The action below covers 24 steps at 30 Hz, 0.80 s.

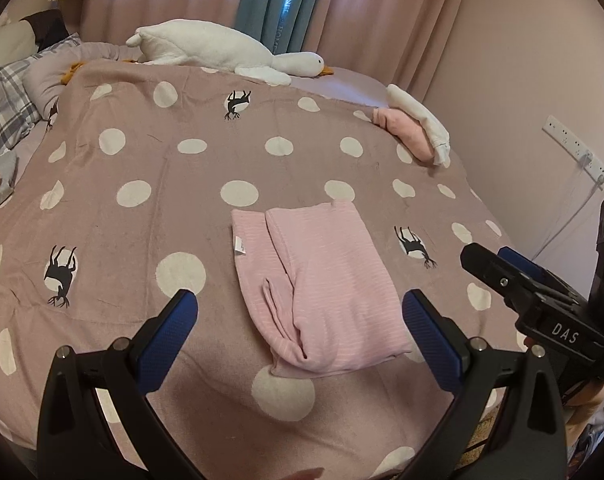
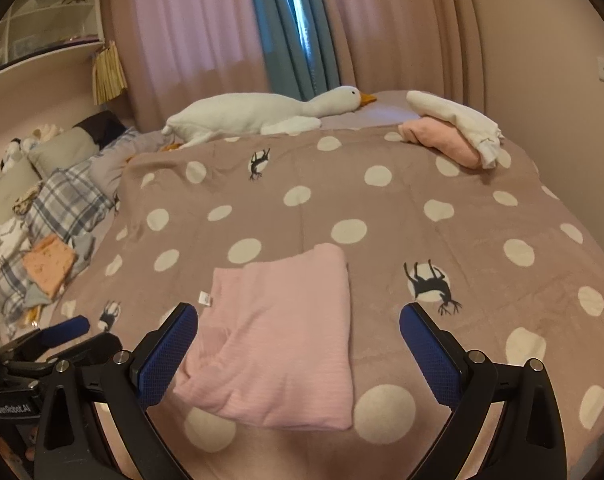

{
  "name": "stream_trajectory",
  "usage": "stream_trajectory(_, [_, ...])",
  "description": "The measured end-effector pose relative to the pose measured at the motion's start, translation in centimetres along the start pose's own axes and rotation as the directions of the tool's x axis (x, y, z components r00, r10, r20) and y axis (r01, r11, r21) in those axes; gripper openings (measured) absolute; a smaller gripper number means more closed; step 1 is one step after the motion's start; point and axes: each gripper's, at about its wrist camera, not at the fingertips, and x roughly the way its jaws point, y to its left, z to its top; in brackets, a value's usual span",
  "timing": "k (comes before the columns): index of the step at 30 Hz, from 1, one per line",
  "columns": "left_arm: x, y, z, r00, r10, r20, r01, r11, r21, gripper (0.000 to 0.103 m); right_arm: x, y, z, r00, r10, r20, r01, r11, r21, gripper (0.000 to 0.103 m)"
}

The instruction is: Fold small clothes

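Garment: a pink folded garment [image 1: 321, 292] lies flat on the bed, in the near middle of the blanket; a small white label [image 1: 239, 246] shows at its left edge.
Bed: the blanket [image 1: 162, 200] is dusty pink with white dots and black deer figures.
Left hand-held gripper [image 1: 300, 320]: its jaws are spread wide and hold nothing; the garment is seen between the blue pads [image 1: 170, 336], but I cannot tell any contact.
Right hand-held gripper [image 2: 298, 336]: also spread wide, nothing pinched; it hangs above the near part of the garment.
Finished pile: a pink folded piece [image 2: 445, 140] with a white folded piece [image 2: 457, 120] on top, at the far right corner of the bed.
Other clothes: an orange piece [image 2: 50, 264] and checked fabric [image 2: 62, 204] lie at the left side.
Toy: a white plush goose [image 2: 262, 112] lies along the far edge.
Containers: I cannot see any box or basket on the bed.
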Motion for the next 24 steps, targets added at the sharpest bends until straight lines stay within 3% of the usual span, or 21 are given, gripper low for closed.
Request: stream_trajectory(24, [1.3,-0.9,-0.7,0.998,0.021,-0.053,-0.02,0.999,0.029,0.103,0.8,-0.5,-0.6,0.999,-0.01,-0.041,0.01,1.0,0.007,0.1])
